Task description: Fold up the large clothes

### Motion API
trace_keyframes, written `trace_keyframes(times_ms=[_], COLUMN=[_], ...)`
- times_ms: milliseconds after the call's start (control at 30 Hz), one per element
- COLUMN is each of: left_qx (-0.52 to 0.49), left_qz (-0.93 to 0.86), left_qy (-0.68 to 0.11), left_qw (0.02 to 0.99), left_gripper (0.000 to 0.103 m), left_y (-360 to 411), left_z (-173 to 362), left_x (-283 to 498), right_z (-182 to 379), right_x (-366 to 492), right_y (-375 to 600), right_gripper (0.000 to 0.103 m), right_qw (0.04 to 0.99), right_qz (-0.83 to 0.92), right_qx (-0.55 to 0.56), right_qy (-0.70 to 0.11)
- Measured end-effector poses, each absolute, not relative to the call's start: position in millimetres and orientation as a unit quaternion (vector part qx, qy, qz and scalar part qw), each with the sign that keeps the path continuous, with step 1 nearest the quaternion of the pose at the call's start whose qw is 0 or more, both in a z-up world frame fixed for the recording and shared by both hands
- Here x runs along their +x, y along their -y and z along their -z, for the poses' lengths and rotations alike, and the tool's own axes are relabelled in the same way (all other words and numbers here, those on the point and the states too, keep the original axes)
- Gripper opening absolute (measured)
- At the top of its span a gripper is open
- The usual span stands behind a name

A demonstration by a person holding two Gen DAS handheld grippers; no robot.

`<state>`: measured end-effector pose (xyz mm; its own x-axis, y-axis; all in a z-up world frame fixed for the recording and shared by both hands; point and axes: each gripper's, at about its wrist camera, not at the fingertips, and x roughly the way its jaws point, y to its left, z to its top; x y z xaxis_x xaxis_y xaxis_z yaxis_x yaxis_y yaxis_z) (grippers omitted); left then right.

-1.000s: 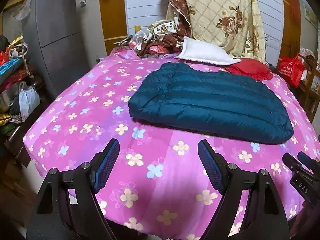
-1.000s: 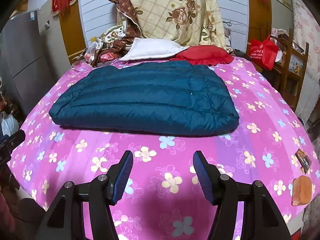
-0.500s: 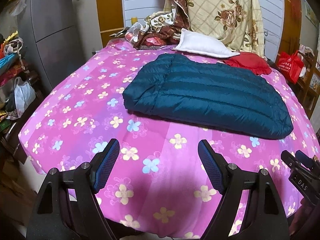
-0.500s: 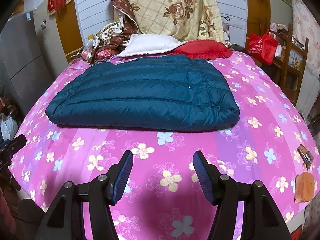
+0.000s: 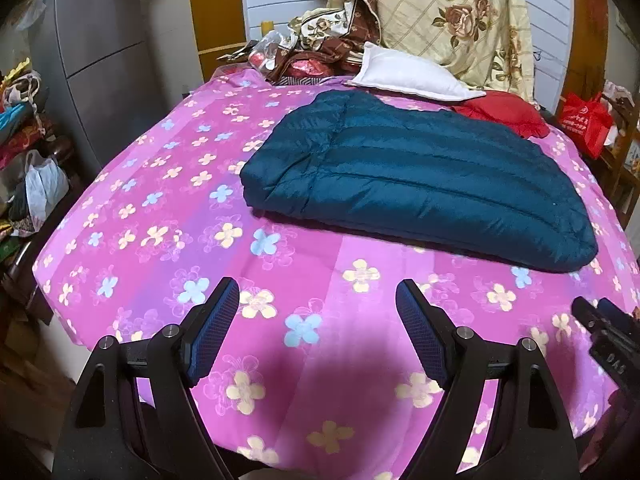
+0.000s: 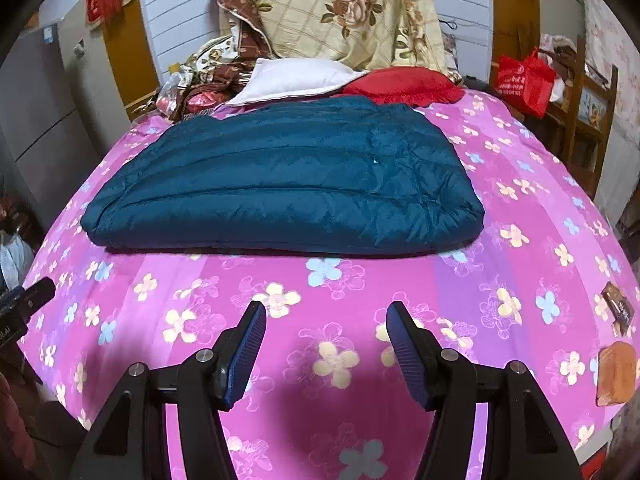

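A dark teal quilted down jacket (image 5: 412,180) lies folded into a flat rectangle on the pink flowered bedsheet (image 5: 168,216); it also shows in the right wrist view (image 6: 280,184). My left gripper (image 5: 318,296) is open and empty, hovering over the sheet in front of the jacket's near left part. My right gripper (image 6: 324,316) is open and empty, over the sheet in front of the jacket's near edge. Neither touches the jacket. The right gripper's tip shows at the left wrist view's right edge (image 5: 600,328).
A white pillow (image 5: 408,76), a red cushion (image 5: 504,112) and a floral quilt (image 5: 448,20) sit at the head of the bed. A grey cabinet (image 5: 100,48) and clutter stand left. A red bag (image 6: 524,80) and wooden shelf stand right. Two small packets (image 6: 616,352) lie on the sheet.
Both grippers have drawn back and lifted a little from the jacket, so more of the bed shows. Both stay open. The jacket has not moved.
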<state>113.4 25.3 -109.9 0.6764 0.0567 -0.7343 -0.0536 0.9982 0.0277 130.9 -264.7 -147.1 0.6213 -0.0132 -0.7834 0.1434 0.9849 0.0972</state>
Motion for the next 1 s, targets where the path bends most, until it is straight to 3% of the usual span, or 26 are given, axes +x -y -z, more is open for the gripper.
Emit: trace_keyframes(times_ms=[200,700,967,1000], left_qx=[0.014,-0.112,-0.159,-0.153], left_qz=[-0.049,-0.028,0.001,0.008], left_qy=[-0.411,-0.456,-0.501,-0.503], left_qw=[0.91,0.882,0.85,0.851], left_gripper=[0.081,0.081,0.081,0.077], left_y=[-42,-128,-136,-129], left_z=[122,155,189,188], left_x=[141,275,335,337], right_z=[150,180,213,214], right_x=[149,213,251,256], right_y=[303,424,419,420], right_gripper=[0.06,0.062,0.061,0.06], right_qw=[0.886,0.85,0.837,0.836], right_qz=[0.052,0.083,0.084,0.082], right_qx=[0.118,0.254,0.232,0.231], right_qy=[-0.445,-0.455,-0.489,-0.491])
